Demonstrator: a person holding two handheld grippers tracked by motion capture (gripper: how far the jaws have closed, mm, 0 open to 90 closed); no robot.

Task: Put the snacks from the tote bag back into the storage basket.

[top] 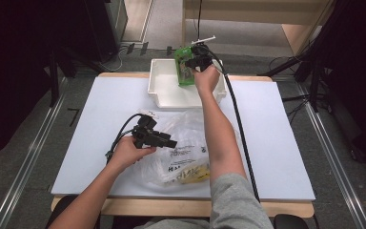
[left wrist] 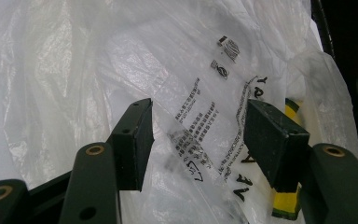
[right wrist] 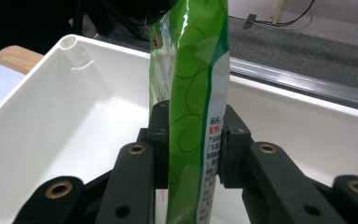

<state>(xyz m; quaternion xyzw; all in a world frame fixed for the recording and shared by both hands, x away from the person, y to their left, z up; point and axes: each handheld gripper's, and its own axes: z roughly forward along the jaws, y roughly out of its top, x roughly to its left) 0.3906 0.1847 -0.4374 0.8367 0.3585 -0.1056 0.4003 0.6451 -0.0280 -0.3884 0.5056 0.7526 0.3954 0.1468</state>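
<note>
White table [top: 276, 143] across the middle of the high view, white bin [top: 164, 86] at top centre, crumpled clear bag [top: 186, 143] just below it. Right gripper [top: 196, 61] clamped on green packet [top: 186, 71], long axis upright, hanging over the bin's right half with nothing in the way below. Left gripper [top: 169, 142] lower left, jaws apart over the bag, gripping nothing.

Your high view is evenly lit from overhead: the counter [top: 100, 124] reads bright, the room around it falls near black. Beside the counter's middle, the plastic bag [top: 181, 143] throws soft glare. In your right gripper view, the white tray [right wrist: 65, 107] behind the green packet [right wrist: 191, 116] is slightly soft.
</note>
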